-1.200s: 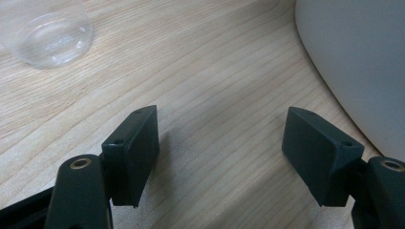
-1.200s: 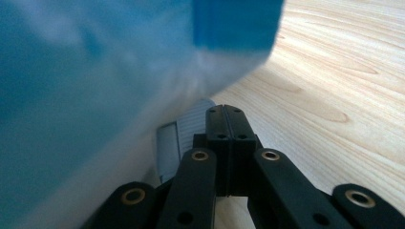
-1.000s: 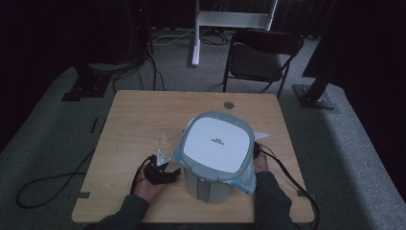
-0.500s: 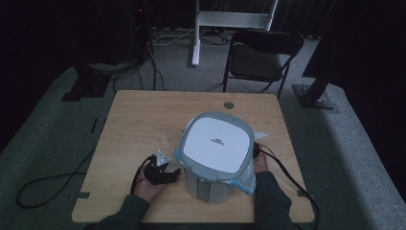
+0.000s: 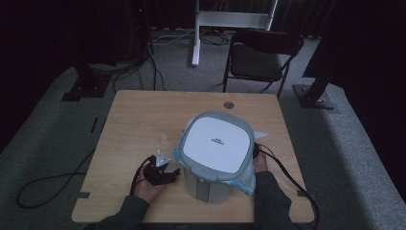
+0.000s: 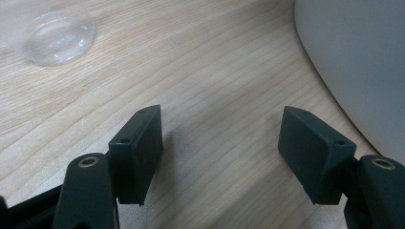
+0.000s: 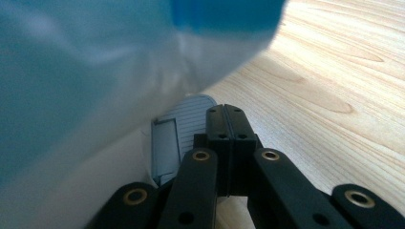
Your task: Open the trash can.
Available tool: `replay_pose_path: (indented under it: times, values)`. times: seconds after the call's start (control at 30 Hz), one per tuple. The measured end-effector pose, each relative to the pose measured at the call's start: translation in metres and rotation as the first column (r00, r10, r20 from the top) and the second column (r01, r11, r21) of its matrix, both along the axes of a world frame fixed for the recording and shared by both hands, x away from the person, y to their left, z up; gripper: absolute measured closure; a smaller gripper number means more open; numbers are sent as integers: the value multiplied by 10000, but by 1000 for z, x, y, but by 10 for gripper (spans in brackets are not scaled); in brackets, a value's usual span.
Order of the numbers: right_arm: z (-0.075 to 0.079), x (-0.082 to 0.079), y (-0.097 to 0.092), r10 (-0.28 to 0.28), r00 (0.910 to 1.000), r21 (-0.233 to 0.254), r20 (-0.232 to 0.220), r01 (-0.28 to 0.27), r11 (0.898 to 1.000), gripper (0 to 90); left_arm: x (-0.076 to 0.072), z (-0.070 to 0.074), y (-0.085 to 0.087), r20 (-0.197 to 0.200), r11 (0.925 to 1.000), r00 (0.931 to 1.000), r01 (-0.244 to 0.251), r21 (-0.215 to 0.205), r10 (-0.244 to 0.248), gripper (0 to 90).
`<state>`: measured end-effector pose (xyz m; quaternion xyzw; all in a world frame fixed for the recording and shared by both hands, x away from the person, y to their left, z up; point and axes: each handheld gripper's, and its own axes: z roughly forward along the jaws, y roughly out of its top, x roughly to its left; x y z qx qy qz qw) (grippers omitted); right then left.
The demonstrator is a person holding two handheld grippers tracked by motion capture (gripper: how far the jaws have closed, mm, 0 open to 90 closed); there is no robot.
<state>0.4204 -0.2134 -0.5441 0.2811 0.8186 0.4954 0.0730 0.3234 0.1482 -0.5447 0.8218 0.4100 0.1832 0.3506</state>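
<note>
We see a wooden counter [image 5: 143,120] carrying a grey bin [image 5: 215,153] with a white lid [image 5: 218,143]; the bin stands near the front edge, right of centre, and a blue-white bag [image 5: 242,179] hangs over its rim and down its right side. Our left gripper [image 5: 163,173] lies on the counter just left of the bin, near the front edge; in the left gripper view its jaws stand well apart with only bare wood [image 6: 215,95] between them, and the bin's grey wall [image 6: 353,62] curves past the right jaw, close but apart from it. A clear plastic cup [image 6: 55,33] lies on the counter beyond the left jaw; in the high view it [image 5: 165,138] sits left of the bin, toward the middle of the counter, well apart from the gripper. Our right gripper [image 7: 224,114] is at the bin's right side, near the counter's front right part; its jaws are pressed together with nothing visible between them, and the tips point at a ribbed grey pedal [image 7: 184,119] at the bin's foot; the bag [image 7: 95,71] hangs just above and left of the jaws; whether the tips touch the pedal we cannot tell. In the high view the right hand [image 5: 261,163] rests just beside the bin.
</note>
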Motion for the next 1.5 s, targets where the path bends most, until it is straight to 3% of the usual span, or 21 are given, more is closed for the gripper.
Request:
replay_pose_path:
  times: [0.3, 0.57, 0.83, 1.3, 1.5]
  values:
    - [0, 0, 1, 0, 10000, -180, 15, 0, 9998, 900, -1, 0, 1, -9, 10000, 10000, -69, 19, 69, 330]
    - [0, 0, 2, -7, 10000, -218, -10, 6, 9998, 900, -2, 2, 6, 366, 9984, 9985, -432, 377, 418, 367]
    - [0, -1, 2, -15, 10000, -256, 9, 16, 9997, 900, -1, 7, 16, 608, 9956, 9940, -923, 131, 914, 368]
    - [0, -2, 2, -30, 10000, -393, 71, 32, 9992, 900, 2, 24, 42, 1039, 9821, 9773, -1794, -579, 1846, 368]
    - [0, -3, 3, -51, 10000, -406, 72, 53, 9992, 900, 5, 32, 57, 1103, 9711, 9683, -2121, -1096, 2240, 368]
